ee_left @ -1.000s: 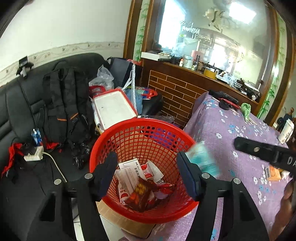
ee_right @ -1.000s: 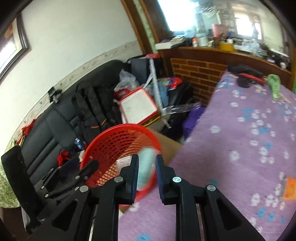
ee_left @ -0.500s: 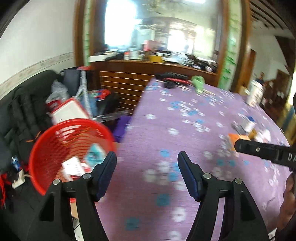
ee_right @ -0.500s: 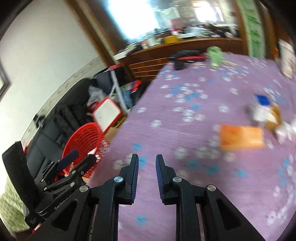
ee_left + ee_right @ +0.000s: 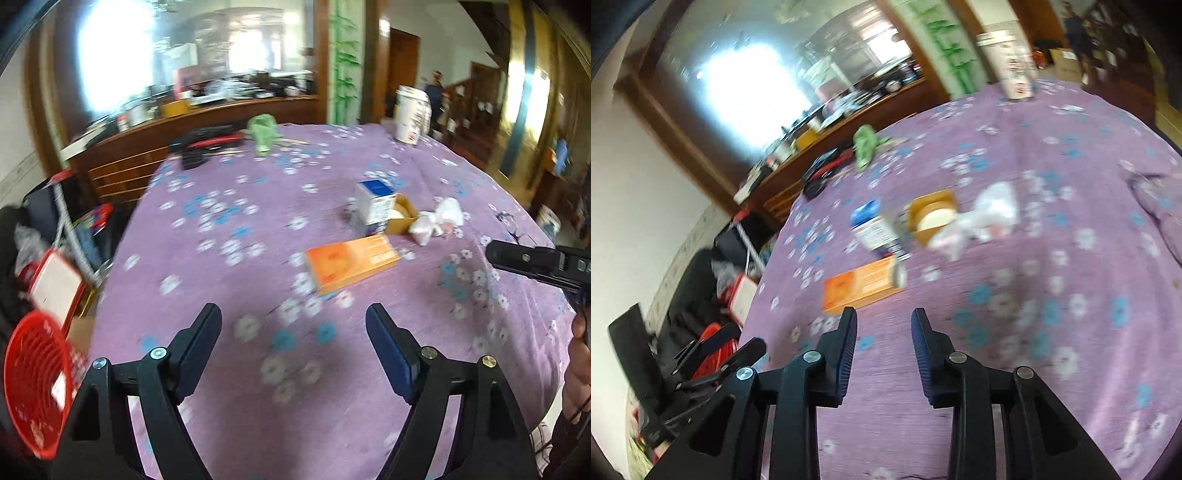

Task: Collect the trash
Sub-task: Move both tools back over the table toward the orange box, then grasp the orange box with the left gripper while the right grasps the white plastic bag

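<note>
An orange flat box [image 5: 351,262] [image 5: 862,284] lies on the purple flowered tablecloth [image 5: 240,387], a little beyond both grippers. Behind it stand a white-and-blue carton [image 5: 375,206] [image 5: 875,230], a small brown box [image 5: 400,218] [image 5: 932,216] and crumpled white wrapping [image 5: 437,219] [image 5: 982,218]. My left gripper [image 5: 293,325] hangs over bare cloth, its jaws opening wide with nothing between them. My right gripper [image 5: 884,328] is just short of the orange box, its jaws opening and empty. The red mesh basket [image 5: 35,376] sits low at the left beside the table.
A green cloth [image 5: 262,133], black and red tools [image 5: 207,142] and a tall white cup [image 5: 410,114] stand at the table's far side. A wooden counter [image 5: 192,114] runs behind. Bags and a white board [image 5: 55,284] crowd the floor at left.
The teal packet left the right gripper and dropped into the red basket. Both grippers swung right from the basket to over the table, and their jaws have widened.
</note>
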`<state>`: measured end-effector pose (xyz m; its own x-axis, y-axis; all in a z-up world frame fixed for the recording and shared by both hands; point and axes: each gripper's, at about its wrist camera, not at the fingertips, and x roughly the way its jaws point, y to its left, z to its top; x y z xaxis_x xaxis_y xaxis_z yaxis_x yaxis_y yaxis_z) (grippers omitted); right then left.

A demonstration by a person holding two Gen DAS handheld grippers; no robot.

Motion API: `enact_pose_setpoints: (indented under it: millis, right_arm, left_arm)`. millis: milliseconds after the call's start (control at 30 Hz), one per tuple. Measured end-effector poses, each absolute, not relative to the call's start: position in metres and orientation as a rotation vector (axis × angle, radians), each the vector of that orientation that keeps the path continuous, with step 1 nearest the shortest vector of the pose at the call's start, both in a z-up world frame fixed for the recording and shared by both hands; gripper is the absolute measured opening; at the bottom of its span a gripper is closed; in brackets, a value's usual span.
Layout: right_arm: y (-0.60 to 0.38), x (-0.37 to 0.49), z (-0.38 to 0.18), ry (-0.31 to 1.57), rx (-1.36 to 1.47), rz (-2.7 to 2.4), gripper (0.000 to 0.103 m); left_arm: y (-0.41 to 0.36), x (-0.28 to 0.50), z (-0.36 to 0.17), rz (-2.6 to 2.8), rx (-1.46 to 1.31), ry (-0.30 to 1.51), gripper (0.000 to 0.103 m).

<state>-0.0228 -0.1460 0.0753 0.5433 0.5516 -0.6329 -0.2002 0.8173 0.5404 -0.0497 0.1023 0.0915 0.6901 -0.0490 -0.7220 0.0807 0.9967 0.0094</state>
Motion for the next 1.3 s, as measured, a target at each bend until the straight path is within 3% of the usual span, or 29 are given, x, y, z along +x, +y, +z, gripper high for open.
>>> enact_pose_setpoints:
  millis: [533,833,1033,1067,1133,1167,1300]
  right_arm:
    - [-0.22,-0.009,0.058,0.905,0.518,0.386,0.039]
    - [-0.225,0.005,0.063,0.929,0.507,0.378,0.04]
    - [-0.215,0.033,0.068,0.958,0.482,0.355,0.043]
    - [-0.214,0.038,0.068,0.96,0.481,0.341,0.043]
    - [-0.213,0.053,0.066,0.959,0.496,0.313,0.044]
    - [-0.213,0.058,0.065,0.957,0.499,0.307,0.045]
    - [-0.208,0.085,0.052,0.959,0.533,0.264,0.048]
  left_arm:
    - [0.066,0.067,0.038,-0.338,0.085,0.918,0.084]
    - [0.027,0.035,0.02,-0.417,0.206,0.968,0.084]
    - [0.016,0.028,0.022,-0.293,0.149,0.951,0.083]
    - [0.017,0.029,0.022,-0.284,0.127,0.95,0.078]
    - [0.019,0.031,0.02,-0.25,0.09,0.959,0.052]
    - [0.022,0.032,0.017,-0.242,0.067,0.972,0.047]
    - [0.033,0.025,0.016,-0.209,0.011,0.962,0.046]
